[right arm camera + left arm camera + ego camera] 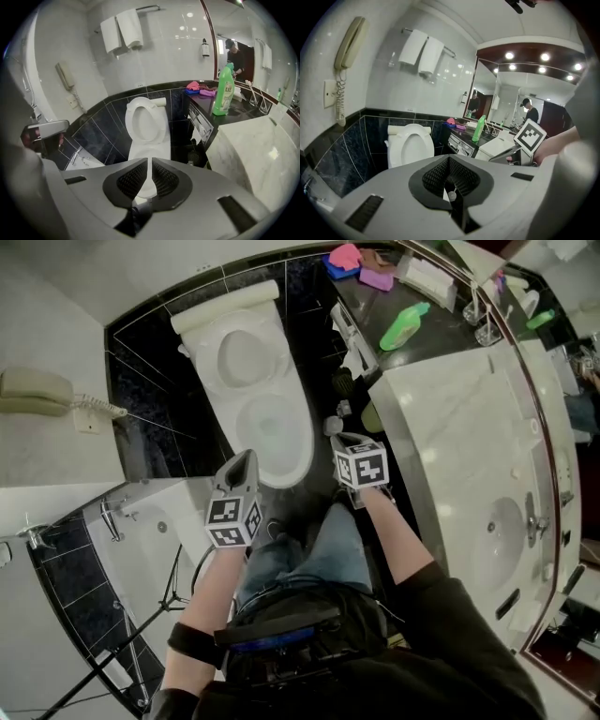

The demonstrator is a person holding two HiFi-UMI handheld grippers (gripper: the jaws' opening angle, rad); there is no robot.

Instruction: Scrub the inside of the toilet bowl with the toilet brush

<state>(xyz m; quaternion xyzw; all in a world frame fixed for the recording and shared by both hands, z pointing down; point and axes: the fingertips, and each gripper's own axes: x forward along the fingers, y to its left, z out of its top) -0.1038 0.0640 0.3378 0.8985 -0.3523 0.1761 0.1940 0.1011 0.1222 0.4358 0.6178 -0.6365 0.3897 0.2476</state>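
Note:
The white toilet [302, 442] stands with seat and lid raised against the cistern, its bowl open; it also shows as the toilet [410, 145] and the toilet [143, 124]. My left gripper [246, 461] hovers at the bowl's near left rim, jaws together and empty, seen close as the left gripper [449, 160]. My right gripper [338, 440] hangs at the bowl's near right side; the right gripper [150, 161] has a narrow slit between its pads with nothing in it. A small round grey object [333, 425] sits on the dark floor by the right gripper; I cannot tell whether it is the brush.
A marble counter [450, 418] with a sink [497, 540] runs along the right, a green bottle [405, 326] and pink cloths [345, 257] on its dark far end. A bathtub [141, 540] and a tripod [122, 643] are at the left. A wall phone [37, 392] hangs at the far left.

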